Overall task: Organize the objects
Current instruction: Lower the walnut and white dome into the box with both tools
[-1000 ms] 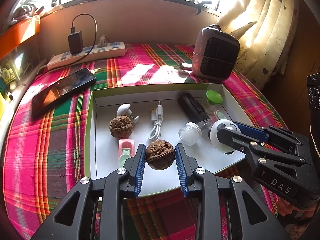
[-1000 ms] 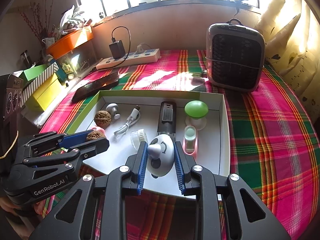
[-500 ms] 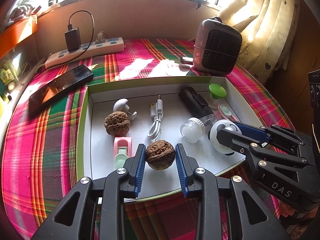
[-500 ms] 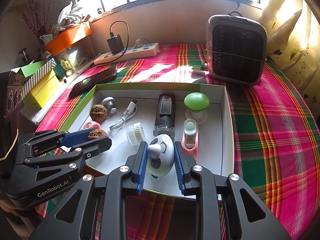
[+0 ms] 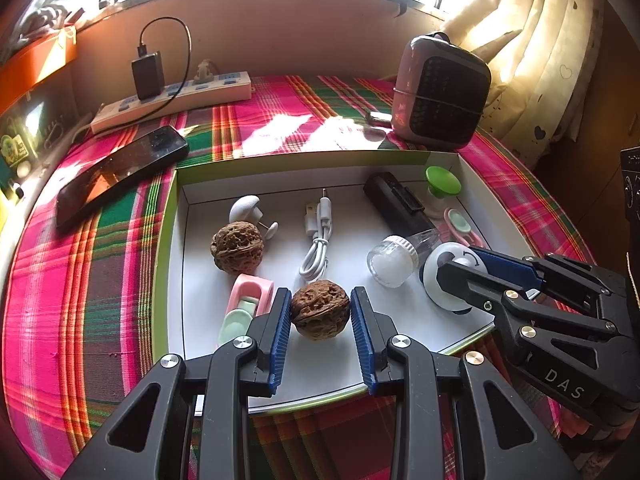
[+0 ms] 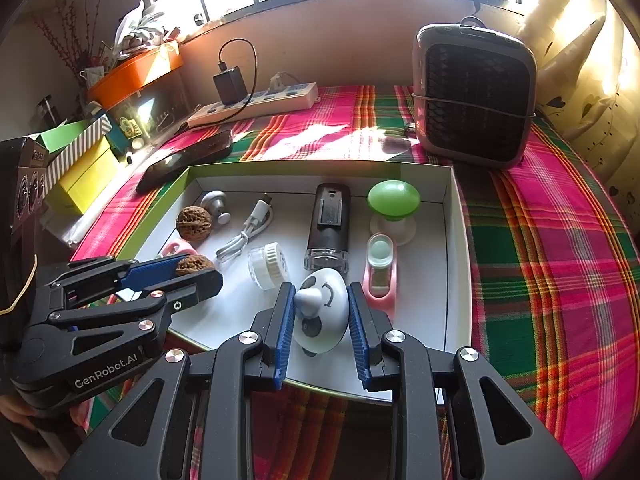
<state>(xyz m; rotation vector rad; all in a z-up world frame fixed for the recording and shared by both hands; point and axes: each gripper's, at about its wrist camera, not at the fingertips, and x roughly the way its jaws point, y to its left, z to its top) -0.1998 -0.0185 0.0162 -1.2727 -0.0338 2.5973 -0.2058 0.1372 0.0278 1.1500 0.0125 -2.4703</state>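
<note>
Little has shifted since before: a walnut (image 5: 319, 313) is pinched in the left gripper (image 5: 319, 320), a white panda-faced toy (image 6: 322, 316) in the right gripper (image 6: 321, 322), and each is best lowered gently onto bare floor of the tray (image 6: 456, 240).

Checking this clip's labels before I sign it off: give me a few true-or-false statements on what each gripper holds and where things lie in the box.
1. The left gripper is shut on a walnut. True.
2. The right gripper is empty. False: it grips a white egg-shaped toy with a drawn face.
3. A second walnut lies in the white box. True.
4. The phone lies inside the box. False: it lies on the plaid cloth outside it.
5. The green-capped mushroom-shaped item stands near the box's far right corner. True.
</note>
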